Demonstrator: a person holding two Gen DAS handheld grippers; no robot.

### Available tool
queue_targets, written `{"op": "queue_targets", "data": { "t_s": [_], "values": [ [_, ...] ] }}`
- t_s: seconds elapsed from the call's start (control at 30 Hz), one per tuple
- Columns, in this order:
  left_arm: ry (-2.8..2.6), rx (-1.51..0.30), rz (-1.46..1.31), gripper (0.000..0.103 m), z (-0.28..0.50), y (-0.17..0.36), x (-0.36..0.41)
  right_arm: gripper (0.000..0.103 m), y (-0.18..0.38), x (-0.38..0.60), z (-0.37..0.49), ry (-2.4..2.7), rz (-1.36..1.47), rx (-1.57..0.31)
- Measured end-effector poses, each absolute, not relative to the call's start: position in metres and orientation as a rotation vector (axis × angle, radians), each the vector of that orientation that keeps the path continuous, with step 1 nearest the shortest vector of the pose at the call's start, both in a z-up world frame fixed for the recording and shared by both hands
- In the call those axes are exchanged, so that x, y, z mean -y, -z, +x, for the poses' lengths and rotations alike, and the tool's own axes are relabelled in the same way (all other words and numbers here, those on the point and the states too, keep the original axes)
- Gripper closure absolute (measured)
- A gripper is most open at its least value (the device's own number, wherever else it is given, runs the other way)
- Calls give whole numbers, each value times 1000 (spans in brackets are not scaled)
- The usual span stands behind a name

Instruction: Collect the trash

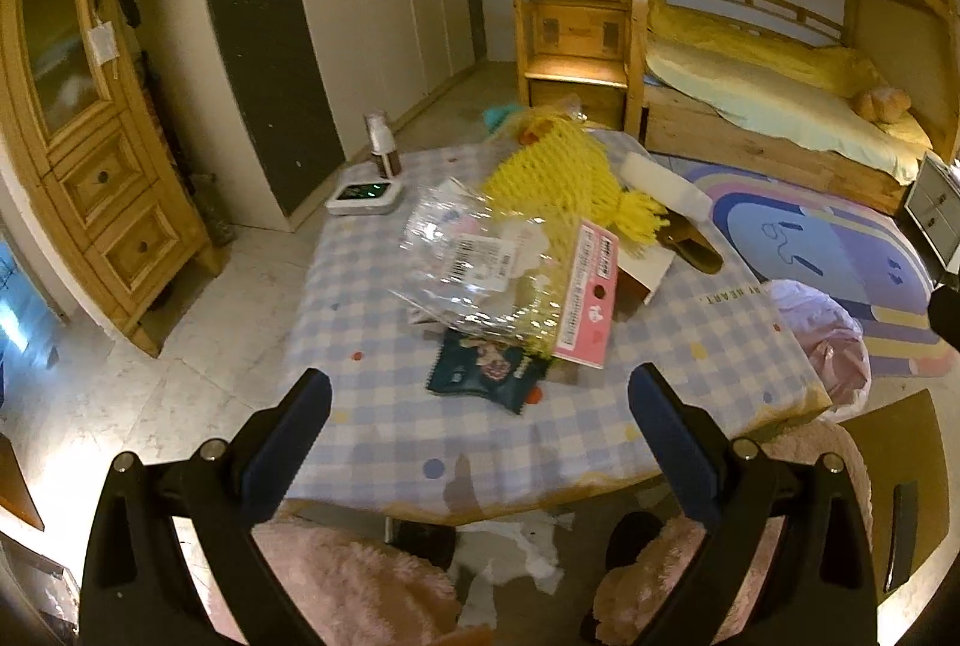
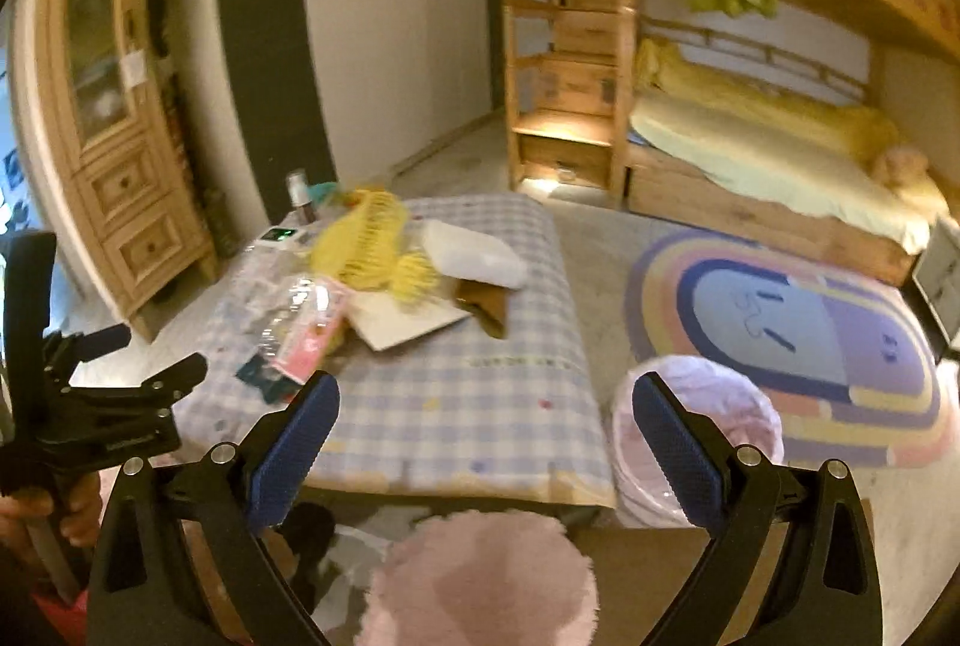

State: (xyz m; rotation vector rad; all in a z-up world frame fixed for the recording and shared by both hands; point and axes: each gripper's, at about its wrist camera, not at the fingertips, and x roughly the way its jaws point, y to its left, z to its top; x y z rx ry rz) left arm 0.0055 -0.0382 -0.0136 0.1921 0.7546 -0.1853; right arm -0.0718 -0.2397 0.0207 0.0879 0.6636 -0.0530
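Left wrist view: left gripper (image 1: 480,394) at bottom of frame, tongs wide apart, nothing between them, hovering over the near edge of a table (image 1: 384,358) with a blue-white checked cloth. Trash pile sits mid-frame on the table: dark snack wrapper (image 1: 480,367) nearest the tongs, partly under a clear crinkled plastic bag (image 1: 468,262); a pink card package (image 1: 585,298) leans on the bag's right side; yellow foam net (image 1: 564,172) behind it toward the upper centre; a white box lid (image 1: 651,268) and brown item (image 1: 690,241) right of the pile. Small white device (image 1: 364,196) with a bottle (image 1: 381,145) just behind it at the table's far left corner. Pink-lined trash bin (image 1: 825,340) at the right edge, just beside the table. Bunk bed (image 1: 780,94) upper right, wooden cabinet (image 1: 90,136) left. Right wrist view: right gripper (image 2: 486,406) bottom centre, tongs wide, empty, above the table's (image 2: 456,406) near edge. Left gripper (image 2: 90,394) shows at left edge, held by a hand (image 2: 36,517). Trash pile is left of centre, blurred: yellow foam net (image 2: 366,238), pink card package (image 2: 309,337), clear plastic bag (image 2: 270,304). Trash bin (image 2: 708,406) lower right, touching the table side, partly behind the right finger. Rainbow rug (image 2: 810,340) right.
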Motion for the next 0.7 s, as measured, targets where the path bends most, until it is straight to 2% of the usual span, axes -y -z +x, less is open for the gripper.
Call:
{"op": "queue_targets", "data": {
  "t_s": [0.7],
  "values": [
    [138, -757, 171, 7, 10, 17, 21, 6, -27, 226, -51, 53, 80, -701]
  ]
}}
